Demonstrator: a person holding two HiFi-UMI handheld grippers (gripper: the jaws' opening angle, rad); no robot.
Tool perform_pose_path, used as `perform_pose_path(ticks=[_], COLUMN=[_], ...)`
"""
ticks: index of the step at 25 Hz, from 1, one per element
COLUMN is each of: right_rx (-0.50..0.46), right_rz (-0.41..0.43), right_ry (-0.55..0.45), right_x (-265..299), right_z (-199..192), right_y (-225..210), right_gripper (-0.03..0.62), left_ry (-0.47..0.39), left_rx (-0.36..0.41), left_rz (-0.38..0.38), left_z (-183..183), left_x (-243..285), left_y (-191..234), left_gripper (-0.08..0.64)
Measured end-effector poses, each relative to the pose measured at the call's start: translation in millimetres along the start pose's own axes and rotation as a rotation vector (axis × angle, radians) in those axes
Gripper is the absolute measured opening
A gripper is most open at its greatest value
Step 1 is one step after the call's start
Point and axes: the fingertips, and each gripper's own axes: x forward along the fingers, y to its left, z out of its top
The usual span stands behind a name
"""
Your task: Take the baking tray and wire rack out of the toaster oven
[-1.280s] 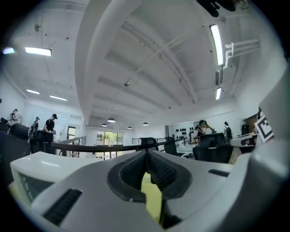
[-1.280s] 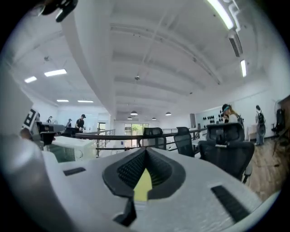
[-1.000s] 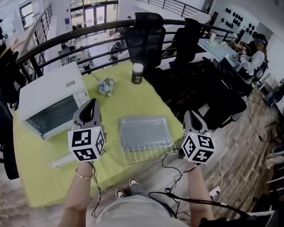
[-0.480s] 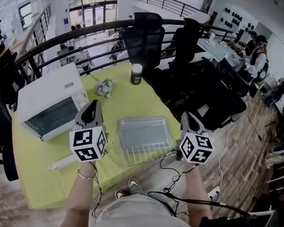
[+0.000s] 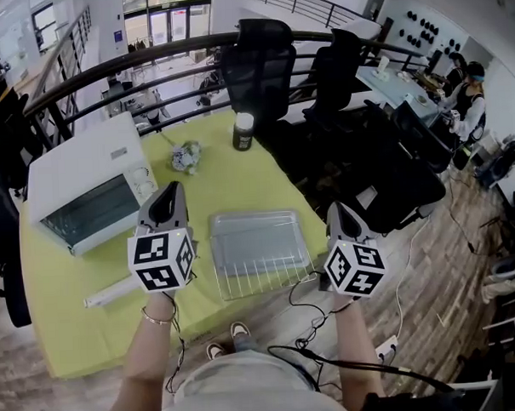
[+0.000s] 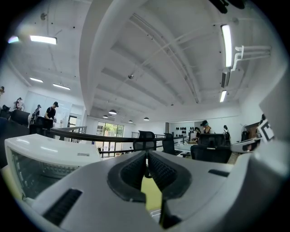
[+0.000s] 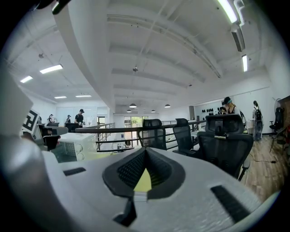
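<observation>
Baking tray (image 5: 261,240), shallow grey metal with rounded corners and a dull sheen, lies flat on the wire rack (image 5: 263,284), whose thin parallel bars stick out past its near edge; both sit on the yellow-green bench (image 5: 239,180), well apart from the toaster oven (image 5: 82,187). Oven is a white box with a dark glass front, door apparently shut. Judgement: both pieces are out, so the removal step looks complete; the next move calls for little beyond lowering the hands, with no grasp needed. Left gripper (image 5: 167,192) hovers between oven and tray, jaws closed together on nothing, ribbed dark pads meeting. Right gripper (image 5: 342,210) hovers at the tray's right, jaws likewise closed and empty. Dark jar (image 5: 243,131) with a white lid stands at the far edge.
</observation>
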Motion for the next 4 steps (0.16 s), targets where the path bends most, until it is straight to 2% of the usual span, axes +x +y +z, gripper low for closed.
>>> perform_pose_path(ticks=[4], right_rx=[0.002], right_rz=[0.001], right_ry=[-0.002], right_x=[-0.8], right_z=[-0.3], right_y=[-2.3], right_gripper=[0.000], left_ry=[0.001], left_rx=[-0.001], left_rz=[-0.003], left_z=[-0.8], left_x=[0.9], left_y=[-4.2], left_gripper=[0.014])
